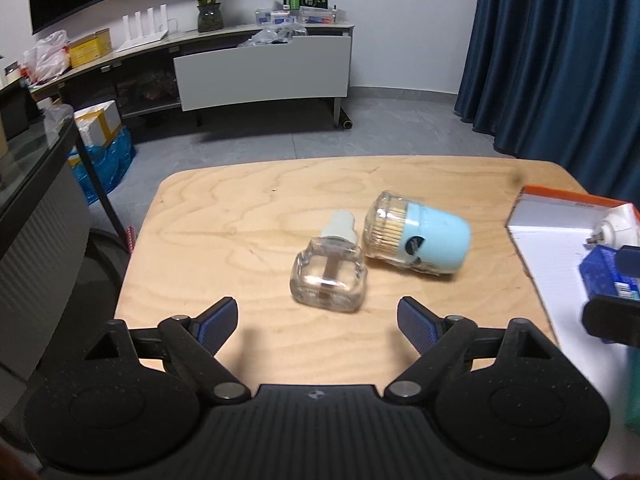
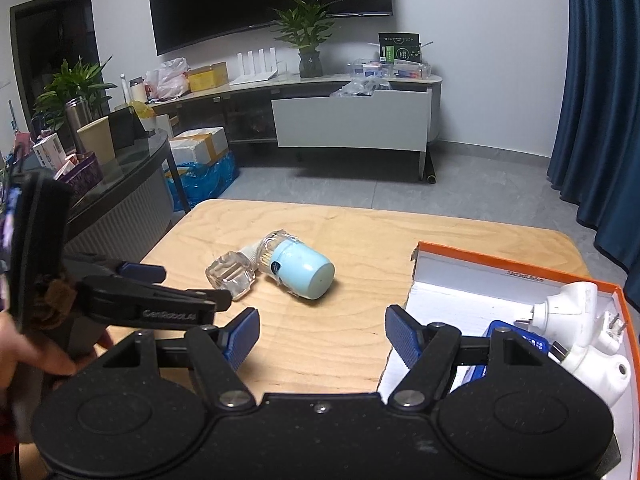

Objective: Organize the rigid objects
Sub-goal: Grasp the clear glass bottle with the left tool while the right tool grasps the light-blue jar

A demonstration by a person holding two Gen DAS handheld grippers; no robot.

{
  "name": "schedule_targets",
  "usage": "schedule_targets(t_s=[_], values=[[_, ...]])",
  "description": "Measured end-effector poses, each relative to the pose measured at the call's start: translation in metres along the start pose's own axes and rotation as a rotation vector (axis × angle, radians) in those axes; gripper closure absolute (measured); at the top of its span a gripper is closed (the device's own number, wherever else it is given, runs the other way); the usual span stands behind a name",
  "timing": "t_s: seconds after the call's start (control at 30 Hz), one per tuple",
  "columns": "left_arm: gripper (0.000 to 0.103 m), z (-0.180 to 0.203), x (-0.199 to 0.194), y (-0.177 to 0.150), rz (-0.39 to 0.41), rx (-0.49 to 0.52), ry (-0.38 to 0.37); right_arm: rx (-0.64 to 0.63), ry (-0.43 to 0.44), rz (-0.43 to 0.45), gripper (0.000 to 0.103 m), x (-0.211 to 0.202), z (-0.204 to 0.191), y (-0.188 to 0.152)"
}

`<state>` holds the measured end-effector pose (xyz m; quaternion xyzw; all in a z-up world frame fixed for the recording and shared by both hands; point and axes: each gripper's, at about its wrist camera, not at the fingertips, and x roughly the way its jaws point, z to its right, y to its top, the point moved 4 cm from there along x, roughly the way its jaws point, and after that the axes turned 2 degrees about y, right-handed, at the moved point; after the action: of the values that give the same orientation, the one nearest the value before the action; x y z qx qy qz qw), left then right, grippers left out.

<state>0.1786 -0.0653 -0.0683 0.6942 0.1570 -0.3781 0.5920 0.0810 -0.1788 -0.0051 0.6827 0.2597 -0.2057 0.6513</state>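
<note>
A clear glass bottle (image 1: 329, 276) with a grey cap lies on the wooden table (image 1: 224, 220), touching a light blue toothpick holder (image 1: 418, 238) that lies on its side. My left gripper (image 1: 317, 320) is open and empty just in front of the bottle. In the right wrist view the bottle (image 2: 231, 276) and the holder (image 2: 298, 268) lie ahead to the left. My right gripper (image 2: 321, 334) is open and empty beside the orange-rimmed box (image 2: 480, 276). The box holds a white plug-in device (image 2: 580, 332) and a blue item (image 2: 516, 340). The left gripper (image 2: 160, 304) shows at the left.
The box (image 1: 560, 248) sits at the table's right edge. Beyond the table are a grey floor, a white TV cabinet (image 2: 352, 120), a glass side table (image 2: 120, 172) at the left and blue curtains (image 2: 600, 120) at the right.
</note>
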Motion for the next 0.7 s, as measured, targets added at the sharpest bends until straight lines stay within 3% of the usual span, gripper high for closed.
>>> schedule_targets(t_s=[0.27,0.43,0.5,0.7], values=[[0.014,0.002,0.03,0.007,0.013,0.065,-0.027,0.015,0.023,-0.013,0.02,0.013,0.006,0.004],[0.033,-0.003,0.036,0.006,0.054,0.069,-0.039,-0.014,0.069,-0.016,0.018,0.026,0.005,0.011],[0.053,-0.001,0.033,0.007,0.067,0.071,-0.067,-0.034,0.102,-0.01,0.016,0.032,0.005,0.015],[0.053,-0.007,0.021,0.003,0.061,0.028,-0.063,-0.145,0.15,-0.046,0.012,0.065,-0.003,0.033]])
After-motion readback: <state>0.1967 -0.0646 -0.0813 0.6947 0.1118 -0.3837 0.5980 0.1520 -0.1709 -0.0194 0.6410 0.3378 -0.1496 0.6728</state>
